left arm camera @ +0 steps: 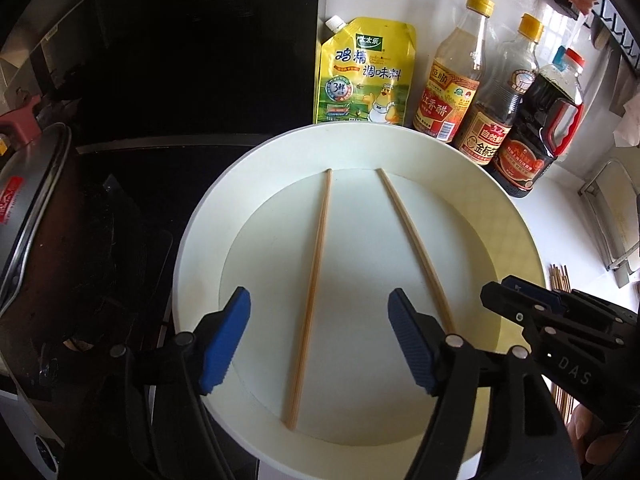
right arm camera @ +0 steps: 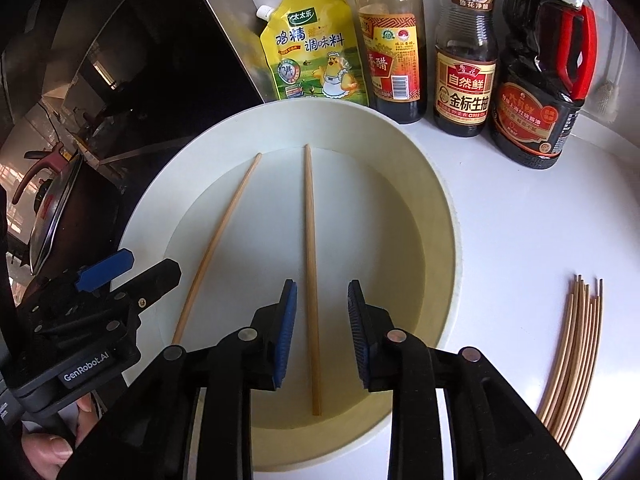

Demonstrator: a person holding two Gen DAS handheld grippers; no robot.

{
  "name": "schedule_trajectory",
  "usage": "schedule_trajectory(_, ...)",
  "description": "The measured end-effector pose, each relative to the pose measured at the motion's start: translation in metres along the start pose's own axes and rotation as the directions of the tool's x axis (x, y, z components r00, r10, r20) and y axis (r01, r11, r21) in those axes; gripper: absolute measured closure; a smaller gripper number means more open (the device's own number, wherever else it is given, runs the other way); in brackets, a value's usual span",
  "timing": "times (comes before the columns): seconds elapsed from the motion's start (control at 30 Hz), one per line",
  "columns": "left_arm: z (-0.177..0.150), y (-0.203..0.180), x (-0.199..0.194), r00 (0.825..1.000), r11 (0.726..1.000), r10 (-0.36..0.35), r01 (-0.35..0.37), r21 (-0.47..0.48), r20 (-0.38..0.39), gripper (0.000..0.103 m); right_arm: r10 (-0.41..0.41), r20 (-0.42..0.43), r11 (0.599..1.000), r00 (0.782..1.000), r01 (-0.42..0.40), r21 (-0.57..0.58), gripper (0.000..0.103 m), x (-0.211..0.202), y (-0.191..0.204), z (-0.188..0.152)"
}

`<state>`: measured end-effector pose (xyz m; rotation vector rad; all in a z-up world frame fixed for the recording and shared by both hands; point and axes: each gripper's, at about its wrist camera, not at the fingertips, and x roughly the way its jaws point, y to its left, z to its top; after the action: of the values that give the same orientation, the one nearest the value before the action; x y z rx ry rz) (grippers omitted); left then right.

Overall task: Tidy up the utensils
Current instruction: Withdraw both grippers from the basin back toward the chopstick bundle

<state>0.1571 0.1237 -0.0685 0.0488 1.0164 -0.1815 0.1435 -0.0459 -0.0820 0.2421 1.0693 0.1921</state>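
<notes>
Hovered with both tools spread and empty, left tool [left arm camera: 320,340] straddling one chopstick [left arm camera: 312,292], right tool [right arm camera: 322,332] straddling the other chopstick [right arm camera: 311,280] inside the white tray [right arm camera: 448,216] — light, stiff, slippery sticks, best pinched mid-length, squarely between pads.

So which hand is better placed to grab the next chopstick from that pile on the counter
Right. The chopstick pile lies on the counter right of the white bowl, beside the right tongs, which are open and empty. The left tongs sit across the bowl.
</notes>
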Motion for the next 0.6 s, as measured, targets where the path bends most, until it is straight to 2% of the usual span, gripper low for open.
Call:
schedule_trajectory(0.3, -0.007, -0.013, -0.027, 0.999, 1.000, -0.006, 0.006, 0.005, 0.036, 0.022, -0.024, 0.057, 0.999, 0.998, 0.026, -0.035, 0.065, -0.036, -0.002, -0.014)
schedule_trajectory(0.43, -0.010, -0.020, -0.040, 0.998, 1.000, -0.006, 0.006, 0.002, 0.068, 0.012, -0.034, 0.075, 0.999, 0.997, 0.037, -0.031, 0.060, -0.052, -0.007, -0.023)
schedule_trajectory(0.6, -0.013, -0.030, -0.050, 0.997, 1.000, -0.002, 0.002, -0.006, 0.075, 0.007, -0.053, 0.073, 0.998, 0.996, 0.055, -0.021, 0.056, -0.065, -0.018, -0.035)
